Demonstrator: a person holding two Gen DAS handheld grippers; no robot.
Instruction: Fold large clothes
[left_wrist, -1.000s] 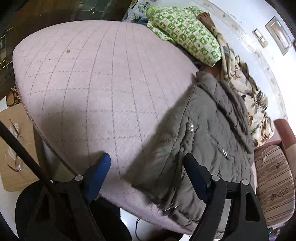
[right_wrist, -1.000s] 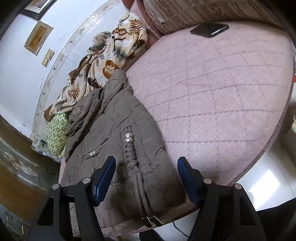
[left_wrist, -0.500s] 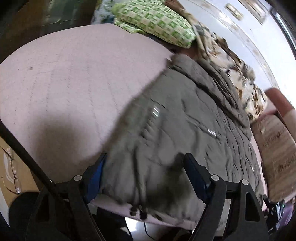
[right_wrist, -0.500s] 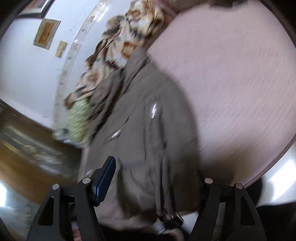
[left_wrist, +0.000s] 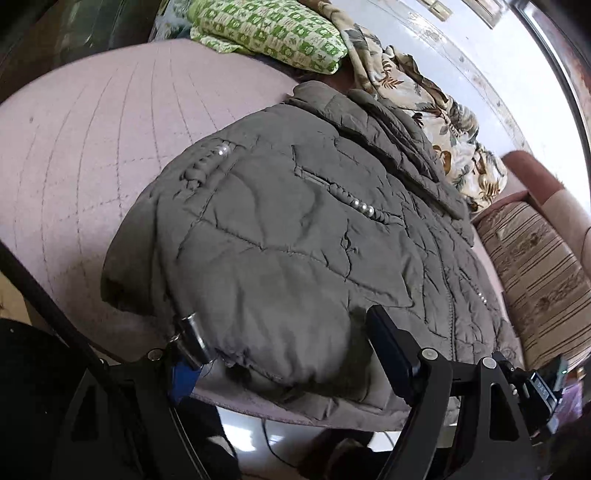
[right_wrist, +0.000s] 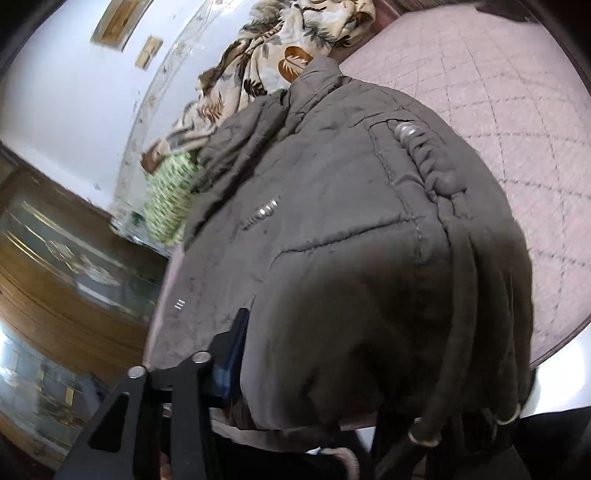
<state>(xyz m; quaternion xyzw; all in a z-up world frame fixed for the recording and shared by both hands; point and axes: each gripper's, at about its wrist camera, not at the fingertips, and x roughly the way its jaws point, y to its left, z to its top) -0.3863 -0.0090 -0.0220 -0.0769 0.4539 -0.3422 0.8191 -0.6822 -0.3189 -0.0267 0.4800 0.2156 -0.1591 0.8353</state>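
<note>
A grey-brown padded jacket (left_wrist: 295, 221) lies spread on the pink quilted bed (left_wrist: 92, 147), its hem at the near edge. My left gripper (left_wrist: 284, 354) stands open at that hem. The puffy fabric bulges between its jaws, and a metal belt buckle (left_wrist: 194, 339) covers most of the left blue pad. In the right wrist view the jacket (right_wrist: 351, 221) fills the middle. My right gripper (right_wrist: 295, 332) is closing on the hem: its left finger (right_wrist: 236, 347) presses into the fabric, the other finger is hidden under it. Dark belt straps (right_wrist: 458, 332) hang over the edge.
A green checked pillow (left_wrist: 273, 33) and a leaf-print blanket (left_wrist: 424, 110) lie at the head of the bed by the white wall. A striped cushion (left_wrist: 535, 277) sits to the right. A wooden cabinet (right_wrist: 55, 277) stands beyond the bed. Pale floor shows below the bed's edge.
Both grippers have moved in over the jacket's hem, which now lies between their jaws. The right jaws have narrowed onto the fabric. The left jaws kept their width.
</note>
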